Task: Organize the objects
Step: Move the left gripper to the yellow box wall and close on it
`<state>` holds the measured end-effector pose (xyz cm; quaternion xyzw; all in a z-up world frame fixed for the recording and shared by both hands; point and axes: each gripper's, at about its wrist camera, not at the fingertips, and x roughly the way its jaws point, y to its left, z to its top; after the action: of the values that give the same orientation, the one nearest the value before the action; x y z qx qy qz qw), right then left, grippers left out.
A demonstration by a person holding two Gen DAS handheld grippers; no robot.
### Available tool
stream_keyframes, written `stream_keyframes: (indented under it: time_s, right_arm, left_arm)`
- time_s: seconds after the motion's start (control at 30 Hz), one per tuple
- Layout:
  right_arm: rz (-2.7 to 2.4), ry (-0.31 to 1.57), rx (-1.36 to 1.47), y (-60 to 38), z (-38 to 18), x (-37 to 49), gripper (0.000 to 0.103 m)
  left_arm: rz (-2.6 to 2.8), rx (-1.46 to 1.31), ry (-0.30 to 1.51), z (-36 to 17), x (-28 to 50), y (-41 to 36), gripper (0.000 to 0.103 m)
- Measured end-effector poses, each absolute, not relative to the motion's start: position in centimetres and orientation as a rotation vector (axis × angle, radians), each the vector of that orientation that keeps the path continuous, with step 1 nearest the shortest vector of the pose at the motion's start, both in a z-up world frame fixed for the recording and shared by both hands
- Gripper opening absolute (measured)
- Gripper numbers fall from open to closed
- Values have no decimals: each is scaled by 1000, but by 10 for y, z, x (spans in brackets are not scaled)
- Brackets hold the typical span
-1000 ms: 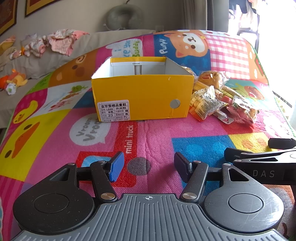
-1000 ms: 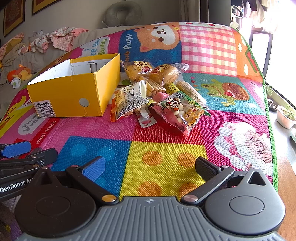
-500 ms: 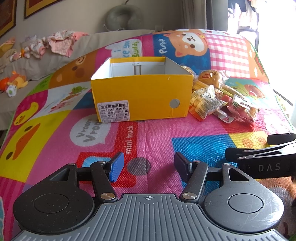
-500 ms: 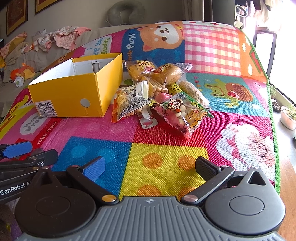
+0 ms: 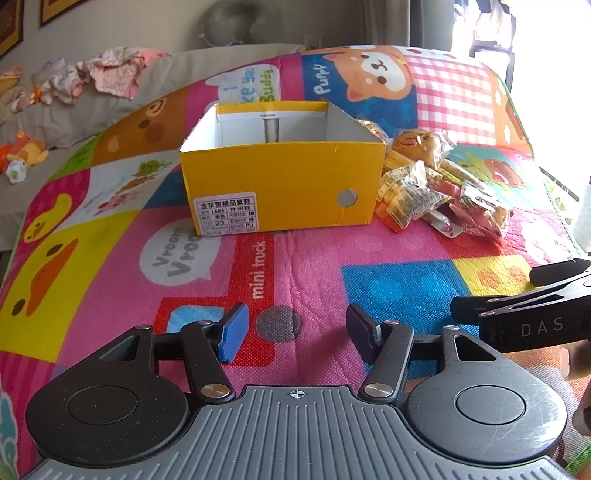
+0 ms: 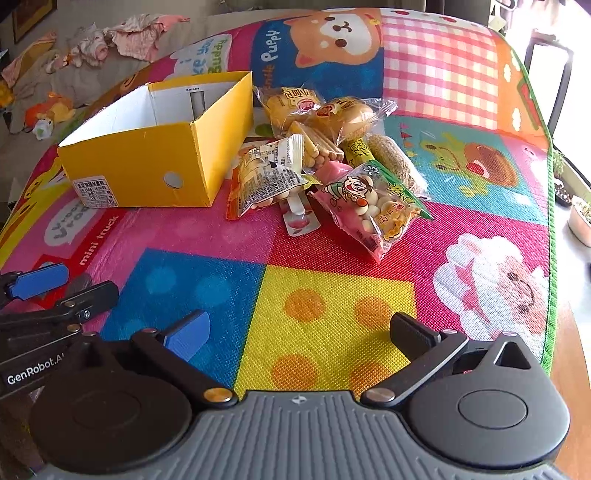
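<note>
1. Play mat [image 6: 332,314] is seen bare before both grippers.
2. Yellow box [image 5: 280,184] stands mid-mat, snack packets [image 6: 332,166] just beside it; only the right view shows the mat's green edge.
3. Left gripper [image 5: 295,332] and right gripper [image 6: 299,332] are spread, empty.

- In front of you lies a bright cartoon play mat [image 6: 332,302], patched with a puppy, a duck, a frog and a sheep, covering the work surface.
- At the mat's right edge you see a strip of bare wooden tabletop [image 6: 570,347].
- Behind it stands a beige sofa [image 5: 110,110], strewn with crumpled pink clothes [image 5: 118,70] and small plush toys [image 5: 22,155].
- A grey neck pillow [image 5: 229,18] rests on top of the sofa back, against a plain pale wall [image 5: 129,26].
- Dark picture frames [image 5: 48,11] hang at the upper left.
- Strong daylight floods in from your right, bleaching a window [image 5: 546,44] beside a curtain [image 5: 406,22].
- Potted plants [image 6: 580,218] sit low at the far right.
</note>
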<state>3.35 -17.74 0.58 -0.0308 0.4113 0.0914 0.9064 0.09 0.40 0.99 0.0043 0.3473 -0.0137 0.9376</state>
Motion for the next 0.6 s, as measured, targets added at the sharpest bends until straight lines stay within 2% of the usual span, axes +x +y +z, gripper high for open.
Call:
stream_keyframes:
  time_s: [0.23, 0.37, 0.5, 0.6]
  right_arm:
    - [216, 870, -60, -185, 20, 23, 103]
    - [190, 702, -68, -194, 57, 2, 103]
    - [84, 418, -21, -208, 105, -20, 103]
    - [108, 390, -57, -213, 135, -11, 103]
  left_arm:
    - [-66, -18, 702, 32, -12, 12, 63]
    - [-93, -84, 668, 60, 1, 23, 63]
    - [-54, -99, 618, 90, 30, 42, 63]
    - [-19, -118, 641, 102, 65, 60, 63]
